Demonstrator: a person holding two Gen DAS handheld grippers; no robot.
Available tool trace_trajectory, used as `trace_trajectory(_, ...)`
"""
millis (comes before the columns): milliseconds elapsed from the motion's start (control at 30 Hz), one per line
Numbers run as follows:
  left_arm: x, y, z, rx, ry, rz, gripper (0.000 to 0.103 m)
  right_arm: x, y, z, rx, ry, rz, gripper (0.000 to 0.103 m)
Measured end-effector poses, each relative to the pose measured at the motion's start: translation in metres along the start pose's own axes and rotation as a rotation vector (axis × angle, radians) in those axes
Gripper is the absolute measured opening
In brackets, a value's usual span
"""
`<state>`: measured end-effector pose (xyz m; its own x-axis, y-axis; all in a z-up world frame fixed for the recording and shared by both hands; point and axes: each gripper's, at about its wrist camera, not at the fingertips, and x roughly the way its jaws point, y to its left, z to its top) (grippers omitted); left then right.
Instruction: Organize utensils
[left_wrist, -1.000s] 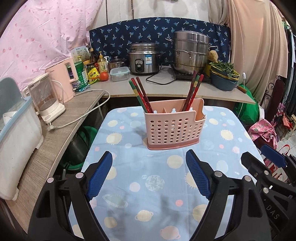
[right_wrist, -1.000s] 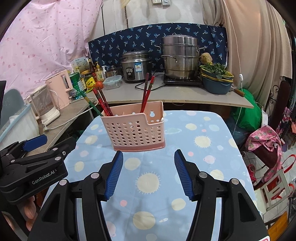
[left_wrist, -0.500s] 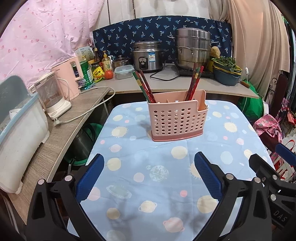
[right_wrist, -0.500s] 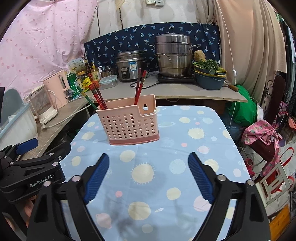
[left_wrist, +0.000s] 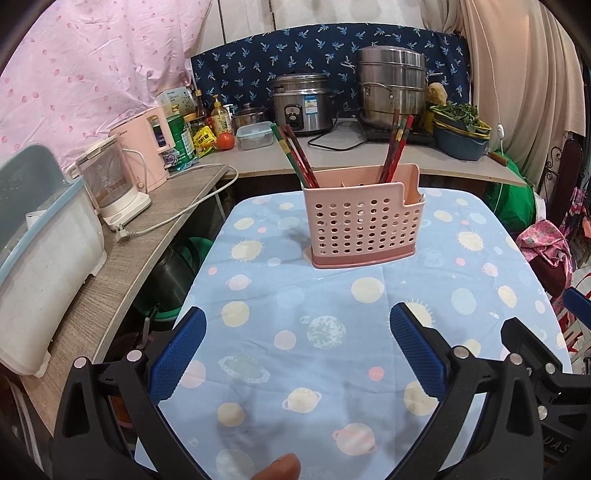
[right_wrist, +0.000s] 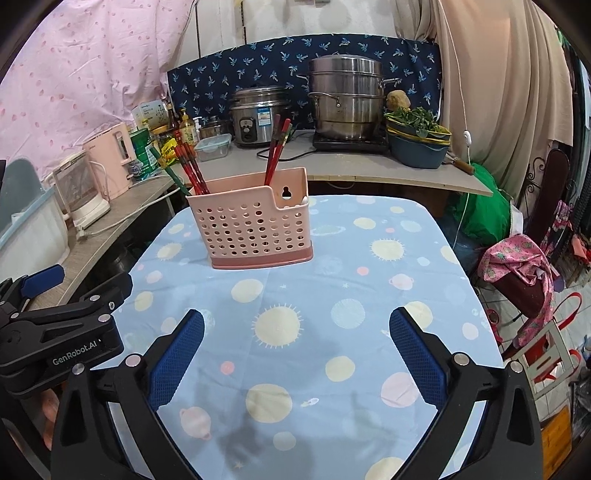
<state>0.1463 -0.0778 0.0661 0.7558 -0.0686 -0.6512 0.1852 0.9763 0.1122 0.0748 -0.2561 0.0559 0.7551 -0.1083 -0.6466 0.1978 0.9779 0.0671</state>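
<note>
— Where is the pink perforated plastic utensil holder (left_wrist: 364, 221)?

— Upright in the upper middle of both frames, on my desk with the blue planet-print cloth (left_wrist: 332, 354). Red and green chopsticks (left_wrist: 295, 157) lean out at its left end, red chopsticks (left_wrist: 397, 146) at its right.

— And your tongs?

— My left tongs (left_wrist: 295, 350) and right tongs (right_wrist: 295, 350) sit low in frame. Both have just been opening and now stand wide, nothing between them, well short of the holder.

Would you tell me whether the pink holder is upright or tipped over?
Upright. The holder stands flat on its base on the tablecloth, open top up, with chopsticks leaning out of it.
</note>
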Motion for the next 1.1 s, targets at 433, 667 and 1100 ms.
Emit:
trace_trajectory(433, 0.0037, -0.0005, -0.0038, -0.002, 0.017, 0.019, 0.095, 0.0029, -0.0002, -0.0014, 0.005, 0.005, -0.003, 0.097)
trace_trajectory(667, 0.0065, -0.0018, -0.0059, 0.006, 0.029, 0.028, 0.095, 0.0046, 0.0023, -0.0006, 0.001, 0.008, -0.003, 0.097)
trace_trajectory(1100, 0.0078, 0.0023, -0.0048, -0.006, 0.028, 0.04, 0.095, 0.0079, 0.0022, -0.0002, 0.008, 0.015, -0.002, 0.097)
